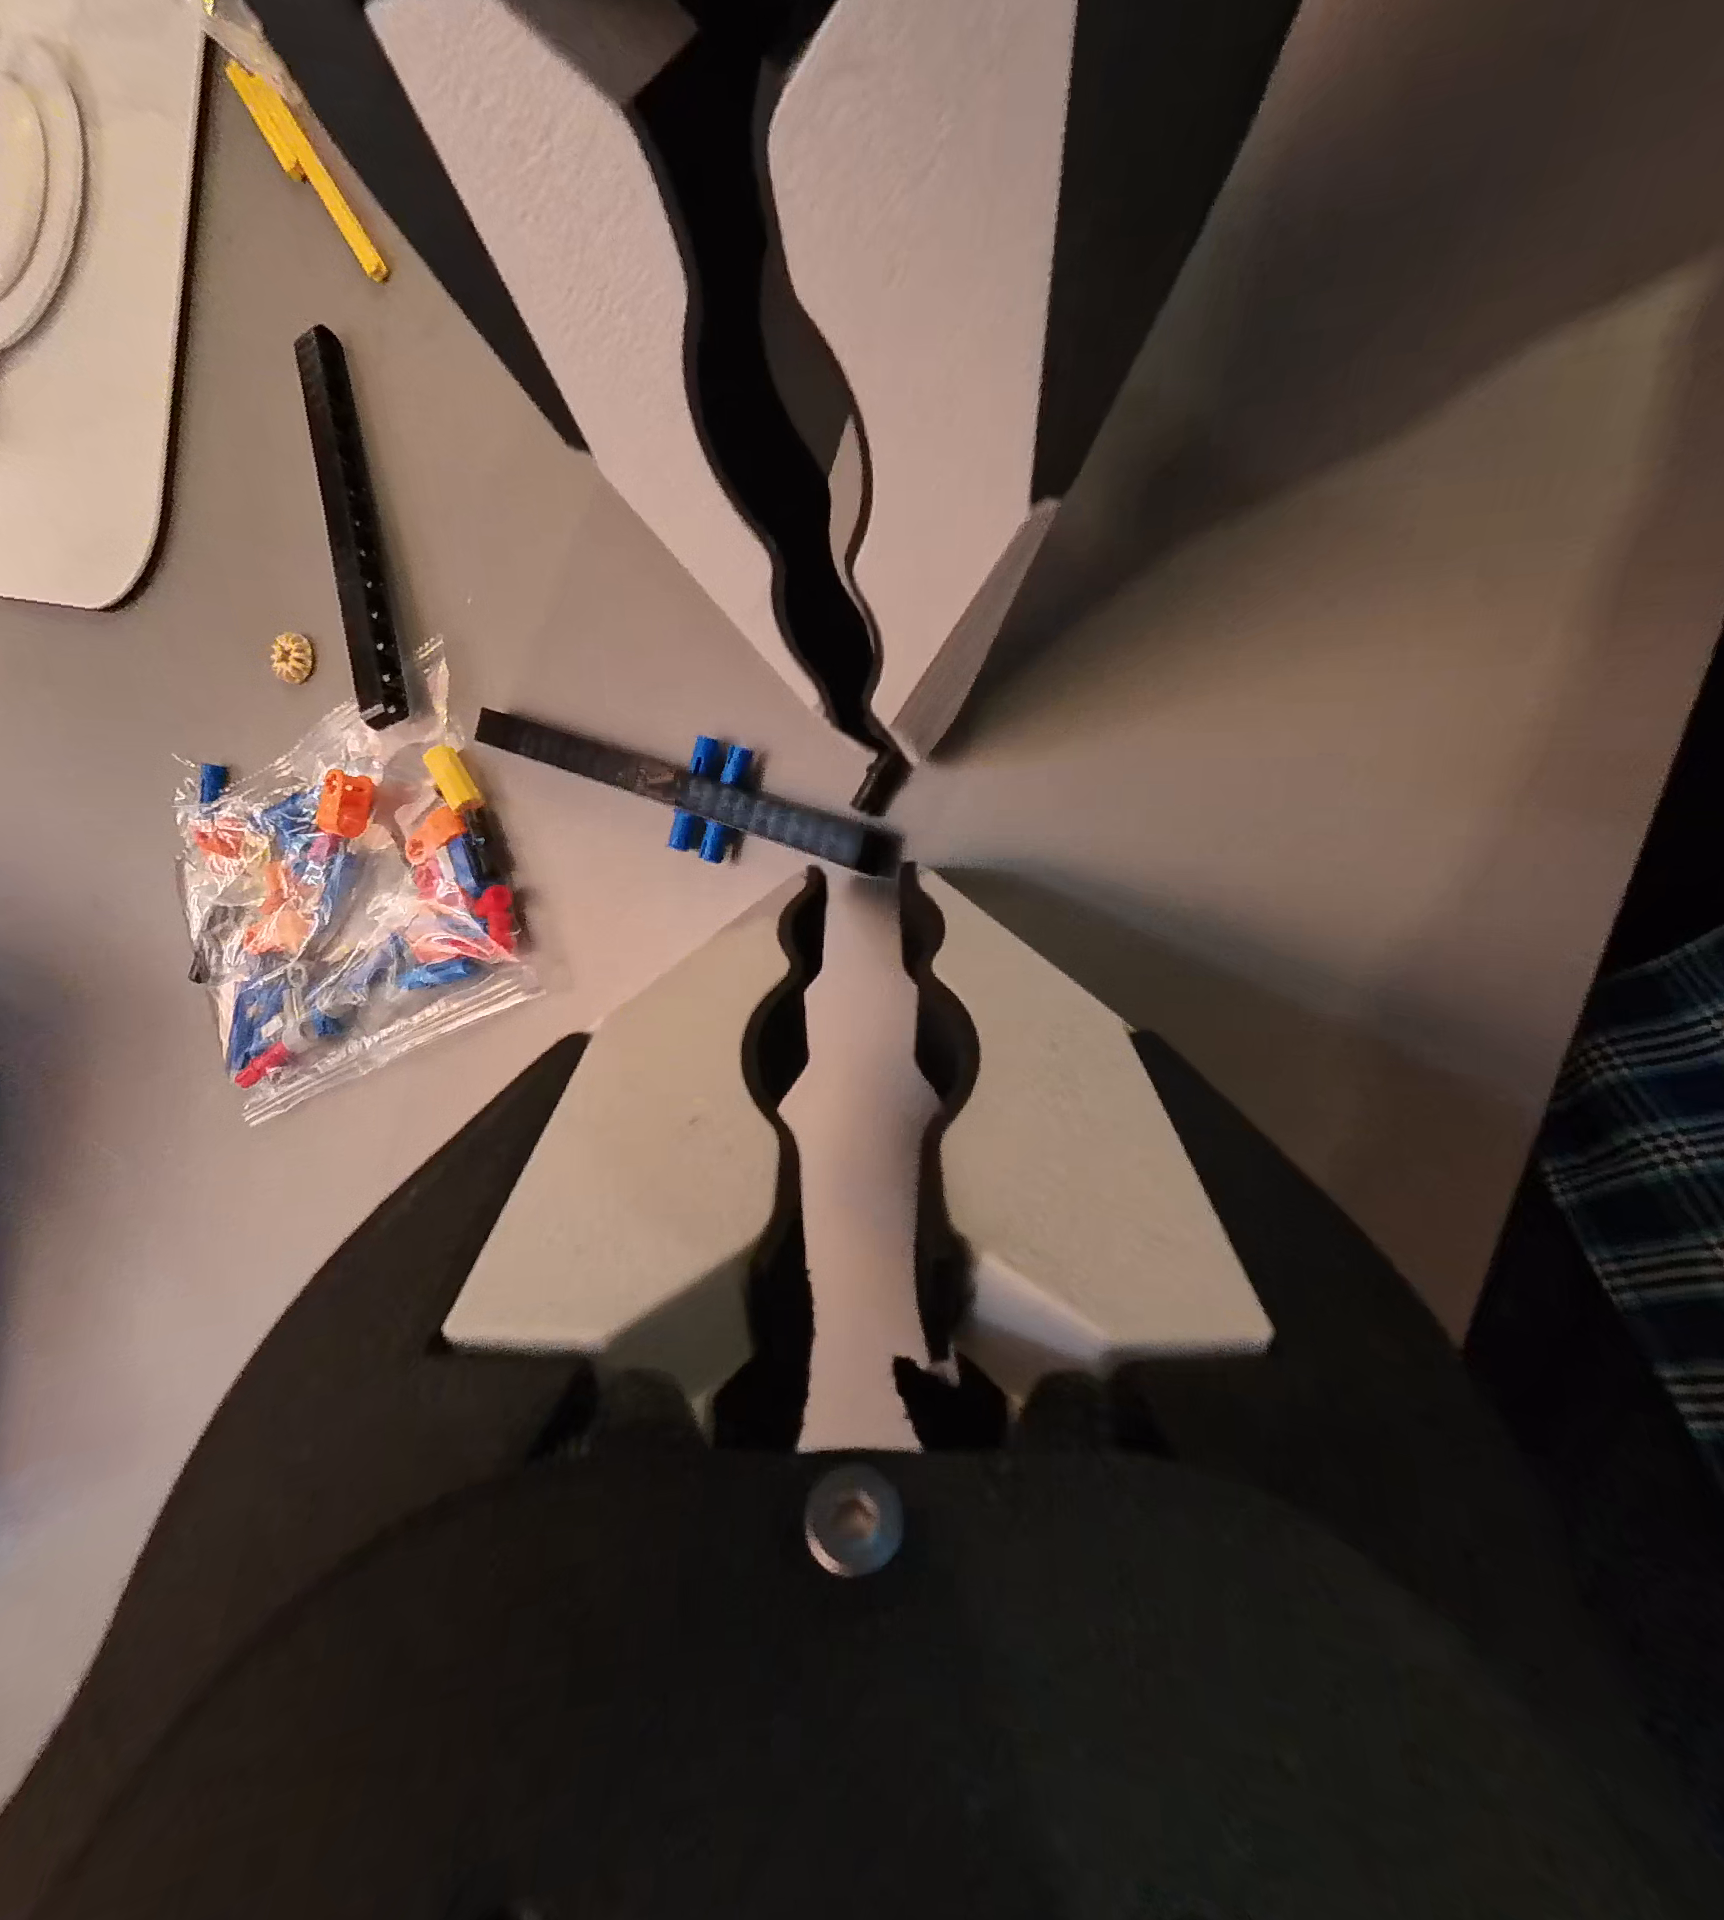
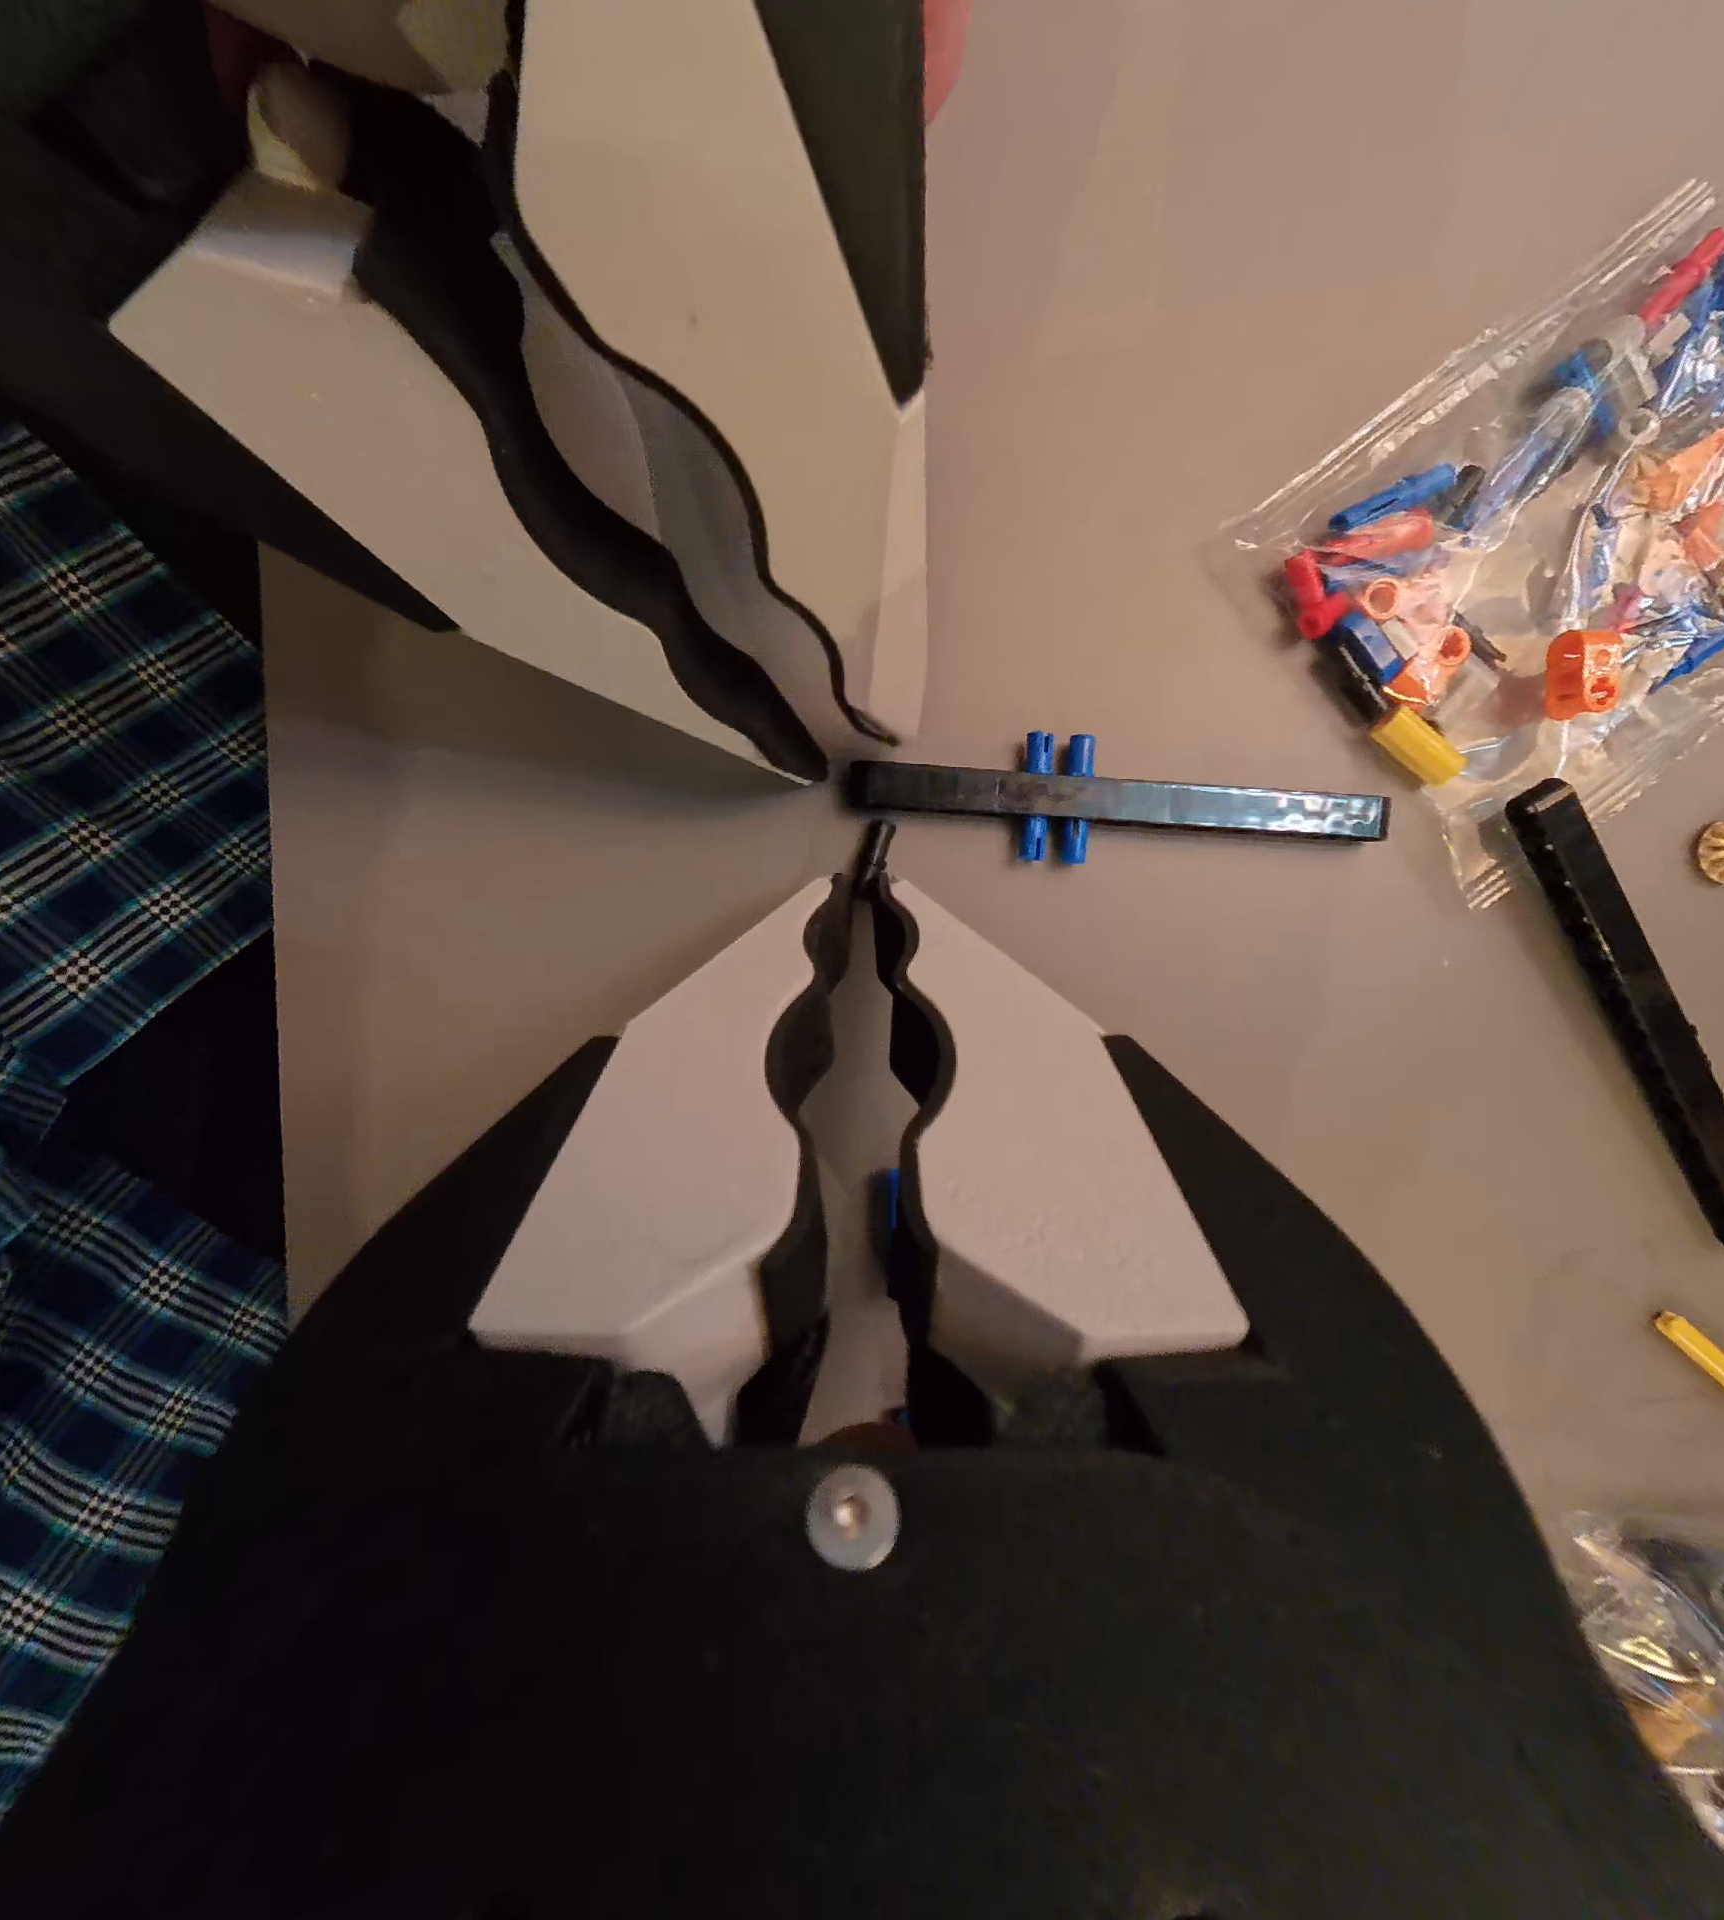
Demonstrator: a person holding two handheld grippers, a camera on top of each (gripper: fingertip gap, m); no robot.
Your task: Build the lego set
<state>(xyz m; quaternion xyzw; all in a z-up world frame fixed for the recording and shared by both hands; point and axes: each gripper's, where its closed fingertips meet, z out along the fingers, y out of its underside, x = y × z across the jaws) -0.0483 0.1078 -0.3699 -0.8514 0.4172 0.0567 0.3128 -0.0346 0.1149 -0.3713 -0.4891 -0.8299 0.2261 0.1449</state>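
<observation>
The left gripper (image 1: 863, 873) pinches one end of a long black beam (image 1: 692, 784) with two blue pins (image 1: 710, 798) through its middle, holding it above the grey table (image 1: 110, 1299). The right gripper (image 2: 860, 883) is pressed together on a small black pin (image 2: 876, 840), whose tip sits just beside the beam's held end, right by the left gripper's tips. Near the beam's free end lie a clear bag of small coloured parts (image 1: 349, 914), a second black beam (image 1: 351, 530) and a tan gear (image 1: 293, 657).
</observation>
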